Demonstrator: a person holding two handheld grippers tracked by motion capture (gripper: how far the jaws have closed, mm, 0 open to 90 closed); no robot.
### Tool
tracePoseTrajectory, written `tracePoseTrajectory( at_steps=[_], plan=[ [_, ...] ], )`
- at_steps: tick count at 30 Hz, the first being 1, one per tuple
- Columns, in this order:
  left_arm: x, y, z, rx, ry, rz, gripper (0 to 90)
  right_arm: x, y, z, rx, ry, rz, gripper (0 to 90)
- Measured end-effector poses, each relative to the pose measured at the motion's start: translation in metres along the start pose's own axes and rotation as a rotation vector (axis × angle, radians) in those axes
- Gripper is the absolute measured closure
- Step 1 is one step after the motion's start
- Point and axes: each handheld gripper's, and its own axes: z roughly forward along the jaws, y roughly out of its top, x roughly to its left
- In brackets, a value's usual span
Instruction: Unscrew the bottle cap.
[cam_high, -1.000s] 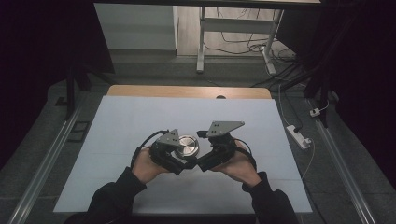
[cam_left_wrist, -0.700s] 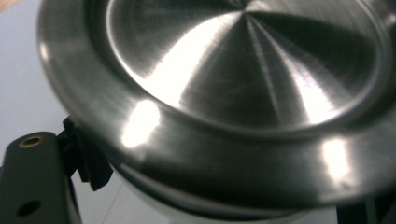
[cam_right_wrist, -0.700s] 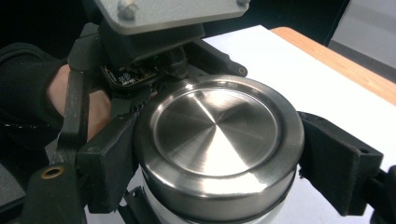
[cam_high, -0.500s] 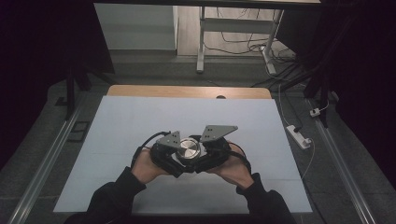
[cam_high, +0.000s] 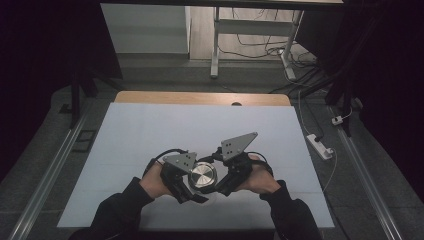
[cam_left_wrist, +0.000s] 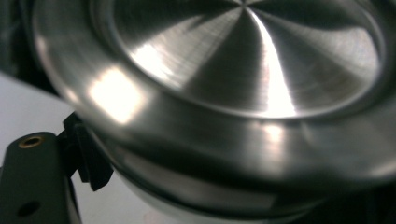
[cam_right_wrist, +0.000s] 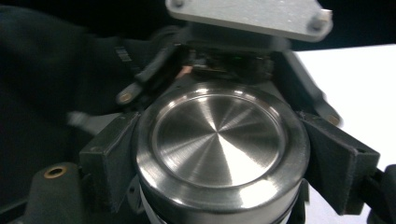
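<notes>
Round steel container (cam_high: 202, 175) held just above near part of white table (cam_high: 150, 130), between both grippers. Left gripper (cam_high: 186, 184) clamped on container from left. Right gripper (cam_high: 220, 181) jaws just closed in, pads now pressing container's lid rim from right. Beyond container: wooden table edge (cam_high: 200, 97), then metal stand (cam_high: 216, 45) and loose cables on floor. Right of container, off table: white power strip (cam_high: 320, 146). Room dark around.

Dim room — grey floor (cam_high: 45, 150), white-topped table (cam_high: 150, 130).
</notes>
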Motion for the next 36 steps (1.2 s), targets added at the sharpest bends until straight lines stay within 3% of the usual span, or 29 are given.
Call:
tracePoseTrajectory(
  at_steps=[2,4,6,10,13,15,21,26,29,36],
  plan=[
    [0.000,0.001,0.000,0.003,0.023,-0.005,15.4,0.001,-0.002,-0.002,-0.011,0.003,-0.009,17.5],
    [0.002,0.001,-0.004,-0.009,0.079,-0.036,15.4,0.001,-0.001,-0.005,-0.018,-0.045,0.004,13.1],
    [0.006,-0.001,-0.009,-0.026,0.151,-0.095,15.4,0.000,0.002,-0.011,-0.040,-0.114,0.030,10.5],
    [0.012,-0.005,-0.016,-0.023,0.306,-0.194,15.4,0.002,0.008,-0.018,-0.035,-0.308,0.046,9.7],
    [0.016,-0.009,-0.017,-0.021,0.376,-0.253,15.4,0.002,0.008,-0.013,-0.037,-0.398,0.078,9.7],
    [0.017,-0.010,-0.018,-0.024,0.393,-0.277,15.4,0.002,0.008,-0.007,-0.025,-0.458,0.114,11.0],
    [0.014,-0.007,-0.015,-0.008,0.395,-0.261,15.4,0.001,0.005,0.007,-0.025,-0.508,0.124,11.8],
    [0.013,-0.004,-0.013,0.005,0.375,-0.243,15.4,0.005,0.006,0.011,-0.030,-0.500,0.095,18.4],
    [0.014,-0.006,-0.015,-0.002,0.317,-0.222,15.4,0.008,0.008,0.008,-0.010,-0.487,0.070,19.7],
    [0.011,-0.008,-0.016,-0.023,0.186,-0.154,15.4,0.009,0.008,0.001,-0.009,-0.365,0.047,19.7]
  ],
)
